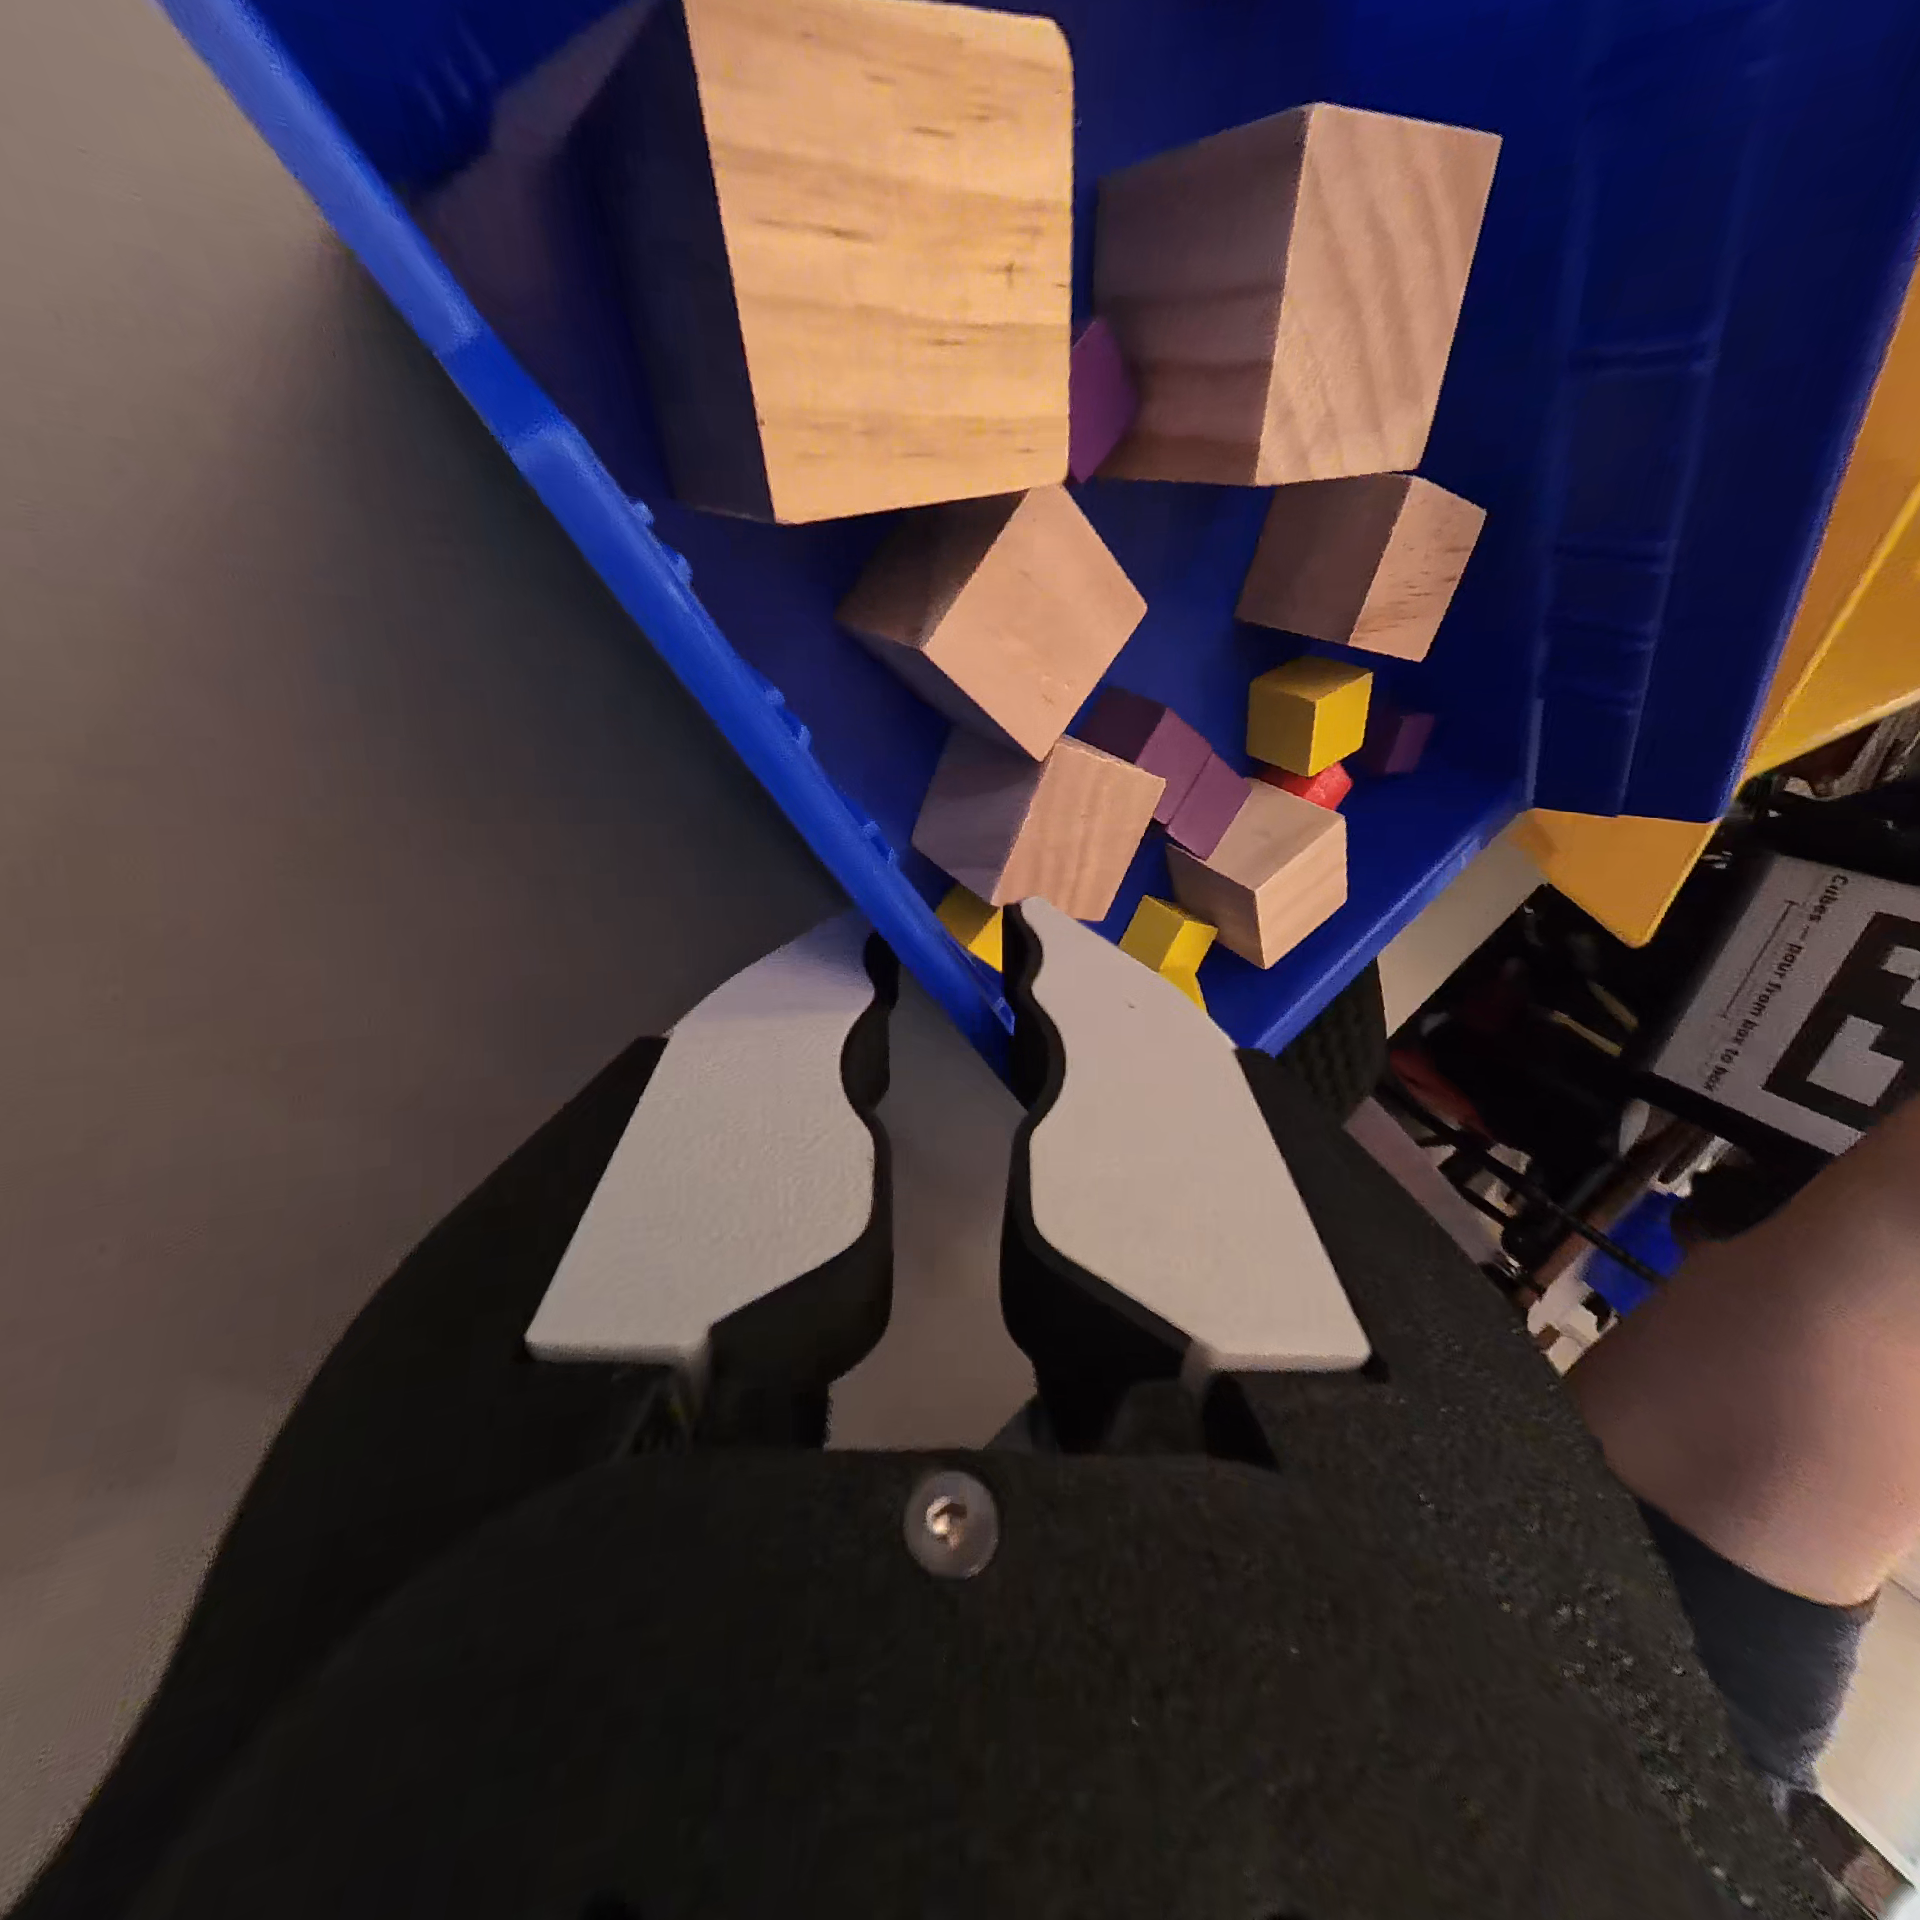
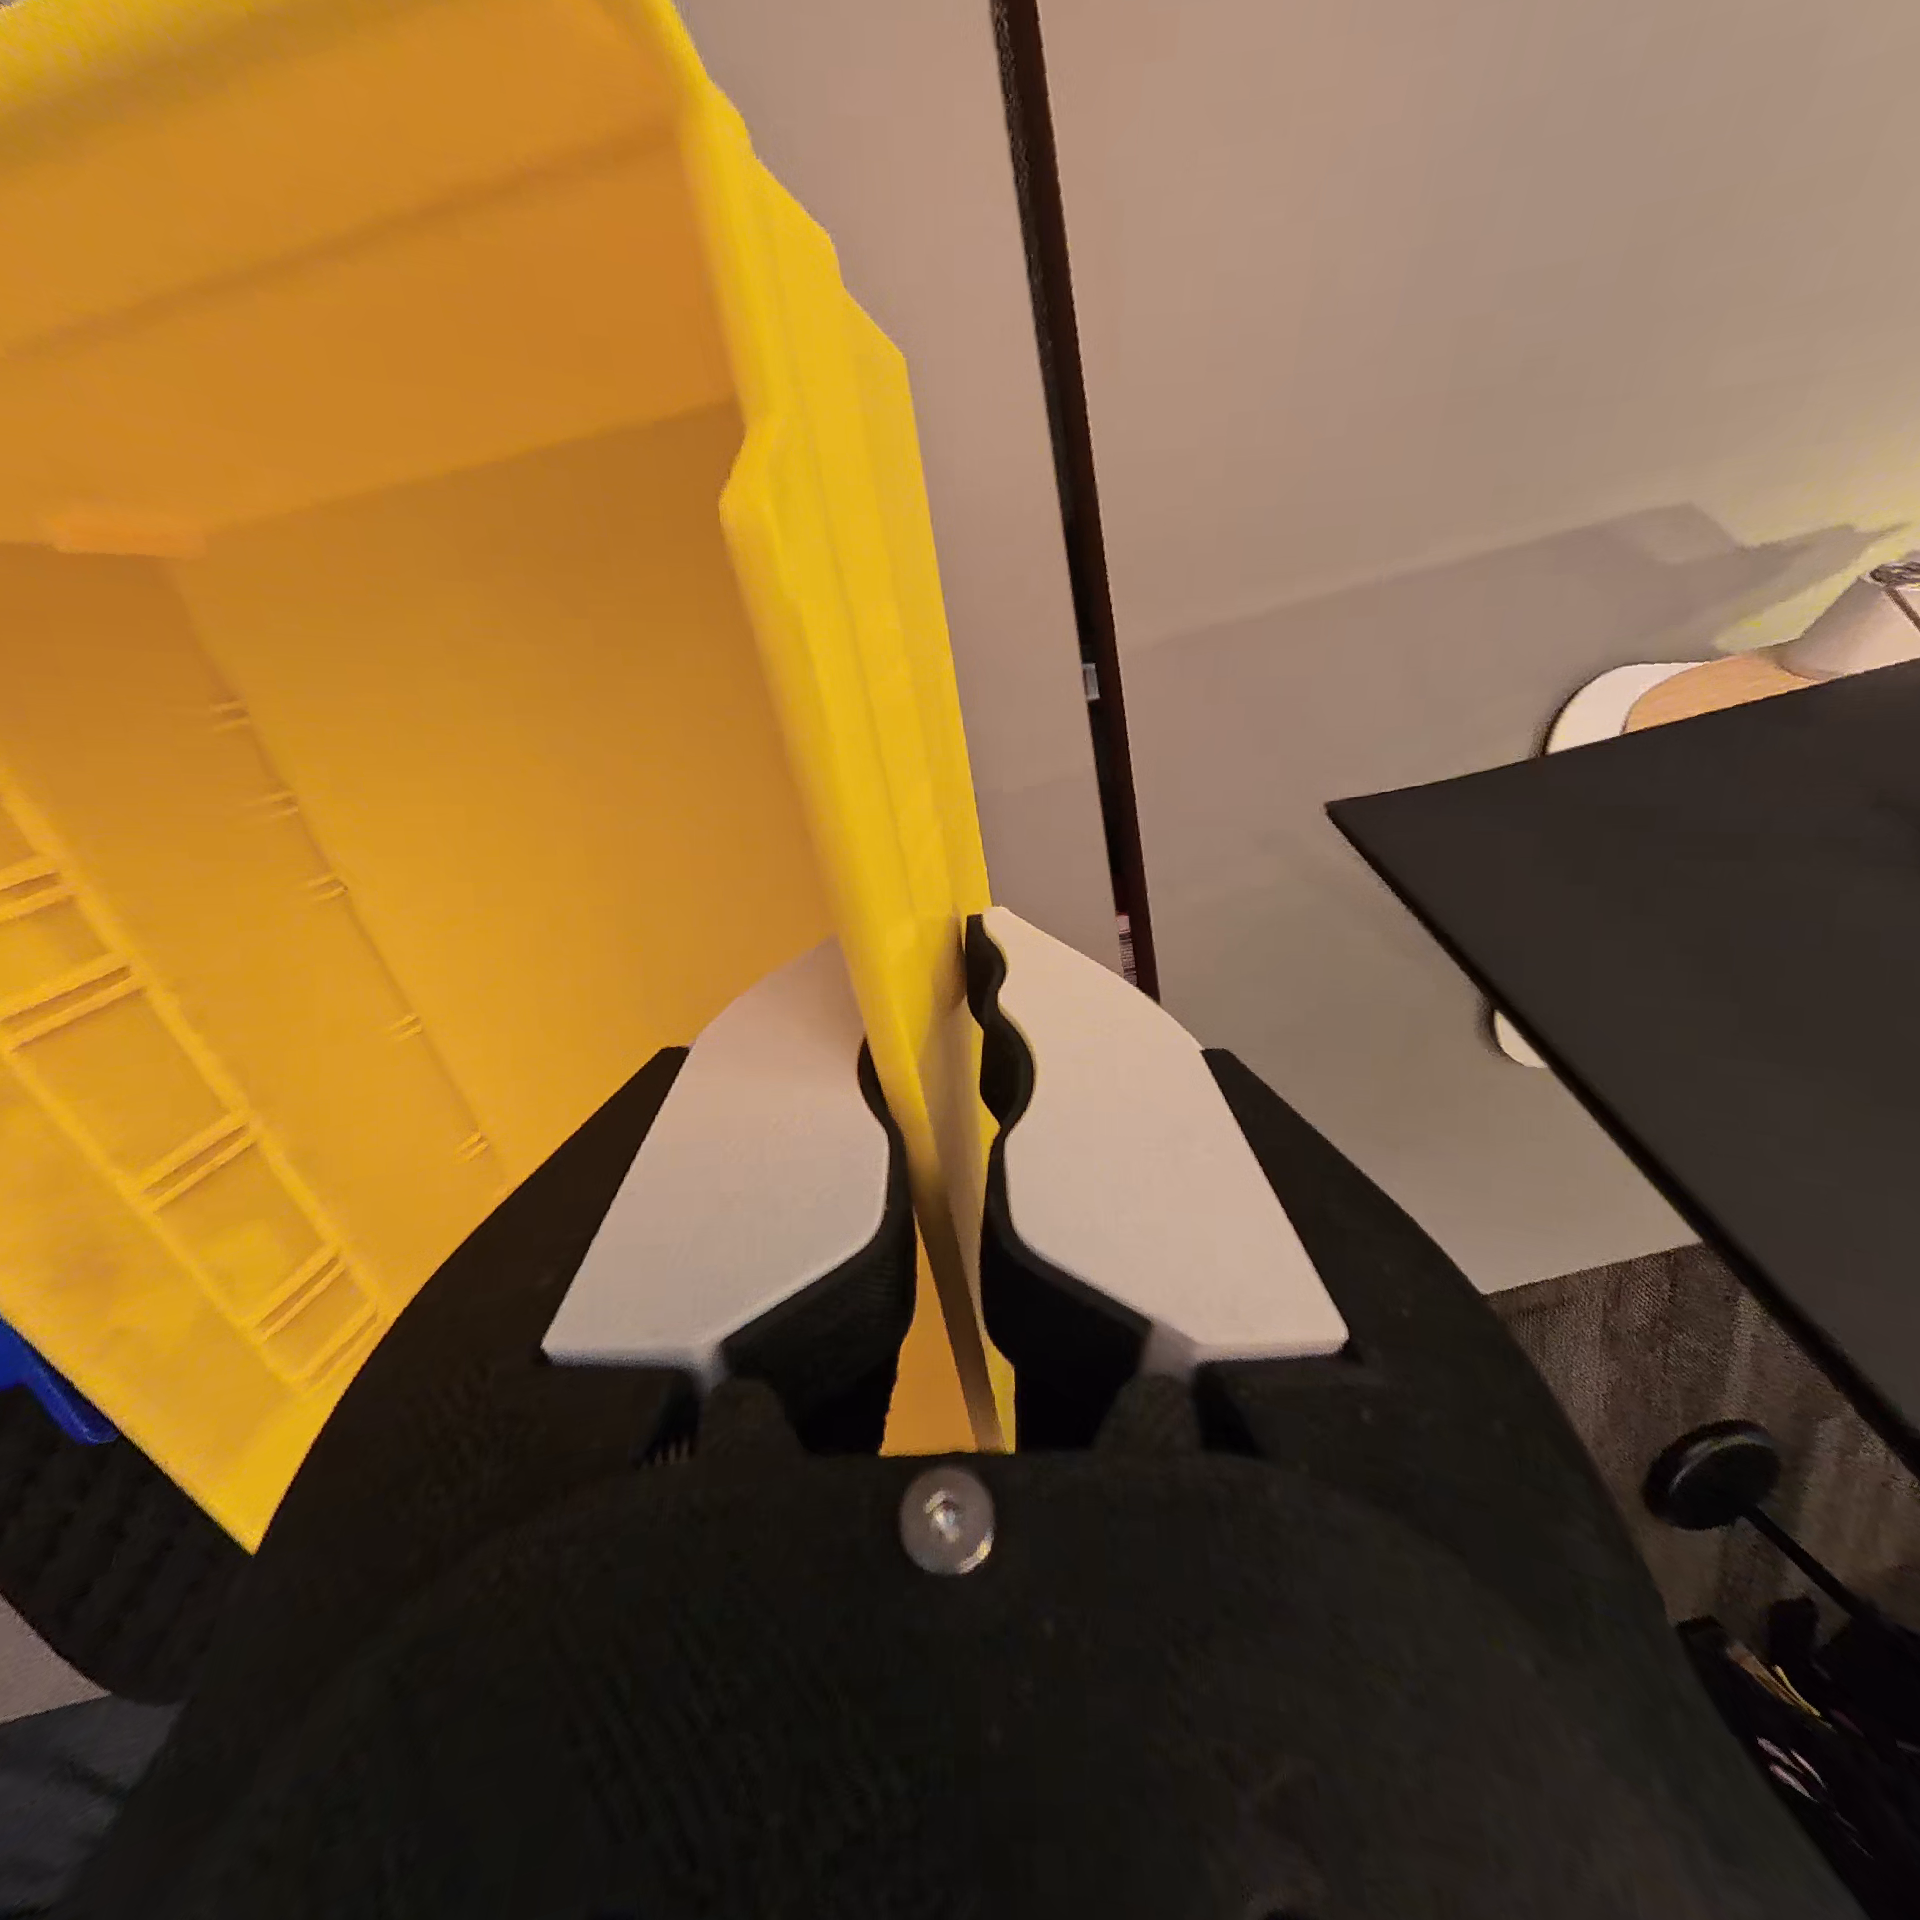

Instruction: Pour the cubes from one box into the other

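Observation:
My left gripper (image 1: 951, 940) is shut on the side wall of a blue box (image 1: 665, 582), held tilted in the air. Inside it lie several plain wooden cubes (image 1: 894, 260) of different sizes, with small yellow cubes (image 1: 1307, 712), purple cubes (image 1: 1179, 748) and a red cube (image 1: 1311, 784) among them. My right gripper (image 2: 920, 951) is shut on the side wall of a yellow box (image 2: 416, 623), also held up and tilted; no cubes show inside it. The yellow box's edge shows in the left wrist view (image 1: 1849, 623) just behind the blue box.
A black tabletop (image 2: 1714, 935) lies to the right, below the boxes. A thin dark pole (image 2: 1070, 468) stands against the pale wall. A person's forearm (image 1: 1766, 1351) and a white card with a black square marker (image 1: 1808, 997) show at the right of the left wrist view.

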Demonstrator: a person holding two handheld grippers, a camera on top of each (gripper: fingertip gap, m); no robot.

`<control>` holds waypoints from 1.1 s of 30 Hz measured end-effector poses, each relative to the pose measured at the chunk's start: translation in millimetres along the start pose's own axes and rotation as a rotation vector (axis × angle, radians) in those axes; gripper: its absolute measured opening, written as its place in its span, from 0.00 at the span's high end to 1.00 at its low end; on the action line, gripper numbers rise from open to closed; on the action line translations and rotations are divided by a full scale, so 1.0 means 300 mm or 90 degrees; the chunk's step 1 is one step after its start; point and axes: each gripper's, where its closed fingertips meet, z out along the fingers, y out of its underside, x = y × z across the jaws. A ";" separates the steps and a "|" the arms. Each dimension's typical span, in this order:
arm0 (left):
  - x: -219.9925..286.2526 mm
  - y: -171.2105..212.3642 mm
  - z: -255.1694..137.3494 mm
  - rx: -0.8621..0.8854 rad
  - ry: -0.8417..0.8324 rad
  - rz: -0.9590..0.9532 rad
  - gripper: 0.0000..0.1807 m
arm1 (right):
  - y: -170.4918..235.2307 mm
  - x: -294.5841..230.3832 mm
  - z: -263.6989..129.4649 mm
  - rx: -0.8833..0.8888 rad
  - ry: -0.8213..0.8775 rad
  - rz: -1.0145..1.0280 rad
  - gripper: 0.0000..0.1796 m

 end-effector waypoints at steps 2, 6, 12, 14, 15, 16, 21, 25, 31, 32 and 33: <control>-0.005 0.006 -0.003 -0.012 -0.006 -0.006 0.90 | -0.003 -0.016 0.005 -0.005 0.000 -0.004 0.96; -0.037 0.028 -0.022 -0.039 -0.025 -0.012 0.91 | -0.017 -0.041 -0.001 -0.008 0.004 -0.015 0.96; -0.168 0.080 -0.102 -0.051 -0.066 -0.027 0.93 | -0.050 -0.092 0.006 -0.013 -0.022 0.001 0.95; -0.234 0.104 -0.141 -0.046 -0.094 -0.023 0.93 | -0.063 -0.115 0.022 -0.018 -0.045 0.014 0.95; -0.268 0.118 -0.163 -0.043 -0.107 -0.023 0.94 | -0.069 -0.124 0.030 -0.021 -0.053 0.021 0.95; -0.305 0.133 -0.185 -0.039 -0.118 -0.025 0.94 | -0.076 -0.132 0.037 -0.025 -0.059 0.028 0.95; -0.487 0.217 -0.298 -0.011 -0.141 -0.058 0.95 | -0.121 -0.192 0.075 -0.033 -0.090 0.068 0.96; -0.632 0.297 -0.385 0.004 -0.174 -0.071 0.95 | -0.157 -0.286 0.120 -0.027 -0.136 0.065 0.97; -0.785 0.416 -0.480 0.030 -0.166 -0.097 0.95 | -0.170 -0.480 0.208 -0.049 -0.205 0.033 0.97; -0.804 0.435 -0.492 0.034 -0.161 -0.101 0.95 | -0.171 -0.516 0.219 -0.052 -0.220 0.032 0.97; -0.821 0.452 -0.503 0.039 -0.156 -0.105 0.95 | -0.173 -0.550 0.228 -0.054 -0.233 0.031 0.97</control>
